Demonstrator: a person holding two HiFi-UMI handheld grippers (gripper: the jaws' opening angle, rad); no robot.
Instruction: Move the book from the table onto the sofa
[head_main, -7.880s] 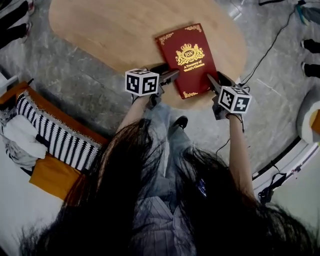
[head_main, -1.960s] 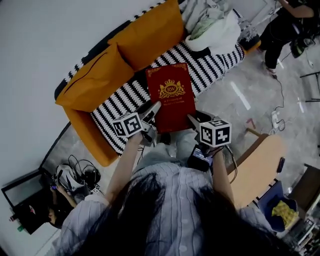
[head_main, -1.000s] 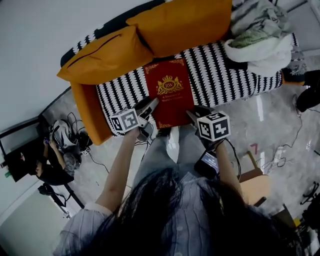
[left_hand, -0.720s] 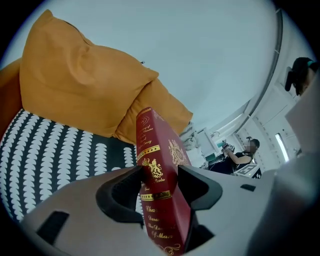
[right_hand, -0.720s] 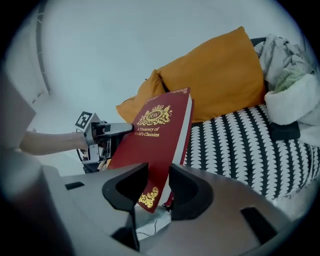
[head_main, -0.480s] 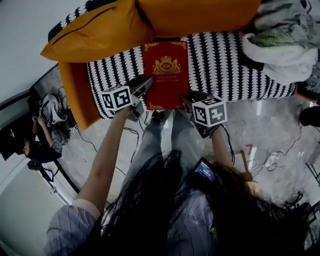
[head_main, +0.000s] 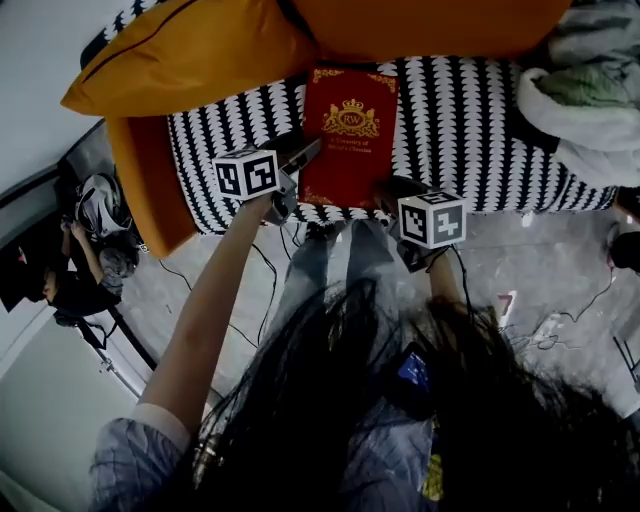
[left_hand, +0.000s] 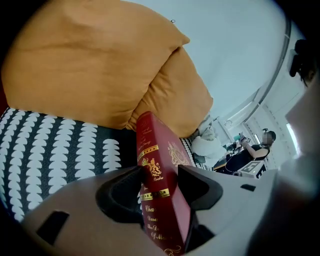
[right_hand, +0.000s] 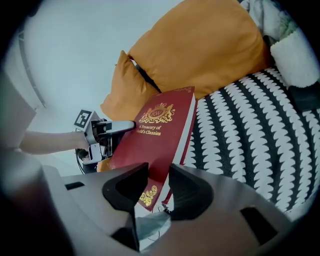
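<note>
A red hardcover book (head_main: 350, 130) with a gold crest hangs over the sofa's black-and-white striped seat (head_main: 470, 110), held by both grippers at its near corners. My left gripper (head_main: 304, 153) is shut on the book's spine side; in the left gripper view the spine (left_hand: 154, 150) stands between the left gripper's (left_hand: 160, 184) pads. My right gripper (head_main: 386, 192) is shut on the lower right corner, and the cover (right_hand: 160, 127) runs up and away from the right gripper (right_hand: 156, 186). The book tilts, with its far edge near the orange cushions. I cannot tell whether it touches the seat.
Two orange cushions (head_main: 190, 55) (head_main: 430, 20) lean along the sofa back. A heap of pale bedding and clothes (head_main: 590, 110) lies on the seat's right end. The orange sofa arm (head_main: 140, 180) is at the left, with a crouching person (head_main: 85, 240) and cables on the floor beyond it.
The book was lifted off the wooden table and carried to the sofa. Over the last second both grippers have sunk with it towards the striped seat, still gripping it.
</note>
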